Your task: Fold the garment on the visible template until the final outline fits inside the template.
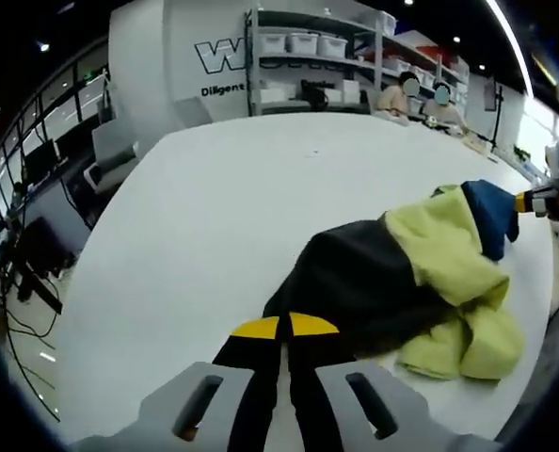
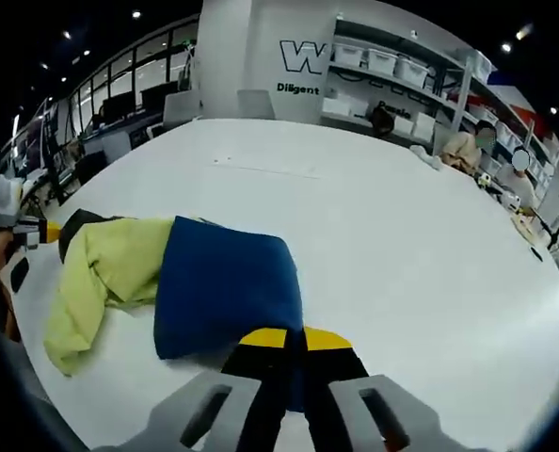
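A garment in black (image 1: 355, 282), yellow-green (image 1: 449, 254) and blue (image 1: 491, 212) lies bunched on the white table (image 1: 223, 207). In the left gripper view my left gripper (image 1: 284, 328) is shut on the black end, its yellow-tipped jaws pressed together. At the far end of the garment the right gripper (image 1: 541, 201) holds the blue part. In the right gripper view my right gripper (image 2: 294, 339) is shut on the blue panel (image 2: 228, 282). The yellow-green part (image 2: 101, 268) trails off to the left toward the left gripper (image 2: 21, 231).
Bare white tabletop (image 2: 383, 245) stretches far beyond the garment, with a faint line (image 2: 261, 170) marked on it. Shelves with white bins (image 1: 303, 42) and seated people (image 1: 411, 94) are behind the table. Desks and chairs (image 1: 110, 151) stand past the table's left edge.
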### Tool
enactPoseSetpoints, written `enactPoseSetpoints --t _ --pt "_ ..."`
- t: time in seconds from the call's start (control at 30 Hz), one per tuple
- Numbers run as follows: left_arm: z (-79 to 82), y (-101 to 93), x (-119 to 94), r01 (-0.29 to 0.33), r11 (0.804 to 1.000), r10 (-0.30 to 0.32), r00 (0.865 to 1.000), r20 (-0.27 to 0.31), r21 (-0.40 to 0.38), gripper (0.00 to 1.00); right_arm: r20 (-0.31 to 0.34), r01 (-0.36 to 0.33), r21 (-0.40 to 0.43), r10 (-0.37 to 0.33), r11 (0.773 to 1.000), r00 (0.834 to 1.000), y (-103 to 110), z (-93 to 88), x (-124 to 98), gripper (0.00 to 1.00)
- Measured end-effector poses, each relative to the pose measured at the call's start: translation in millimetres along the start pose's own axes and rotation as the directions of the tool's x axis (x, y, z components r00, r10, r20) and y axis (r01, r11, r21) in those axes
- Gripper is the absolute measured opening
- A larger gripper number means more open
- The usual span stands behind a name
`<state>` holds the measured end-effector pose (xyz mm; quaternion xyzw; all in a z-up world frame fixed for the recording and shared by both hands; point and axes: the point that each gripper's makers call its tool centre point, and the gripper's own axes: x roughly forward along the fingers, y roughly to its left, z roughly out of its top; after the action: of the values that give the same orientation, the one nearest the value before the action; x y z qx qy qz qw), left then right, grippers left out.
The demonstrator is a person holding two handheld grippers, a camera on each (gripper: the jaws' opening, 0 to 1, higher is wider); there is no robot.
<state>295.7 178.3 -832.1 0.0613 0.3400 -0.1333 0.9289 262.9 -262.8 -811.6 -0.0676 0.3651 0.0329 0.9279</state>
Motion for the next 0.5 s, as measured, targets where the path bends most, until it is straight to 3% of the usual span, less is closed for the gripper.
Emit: enactPoseSetpoints --t 0.5 --pt "-9.2 49.4 7.0 -0.078 0.997 0.079 0.995 -0.068 0.022 0.00 -0.038 0.071 0.045 -0.069 0.996 0.997 -38.4 -8.9 9.2 0.00"
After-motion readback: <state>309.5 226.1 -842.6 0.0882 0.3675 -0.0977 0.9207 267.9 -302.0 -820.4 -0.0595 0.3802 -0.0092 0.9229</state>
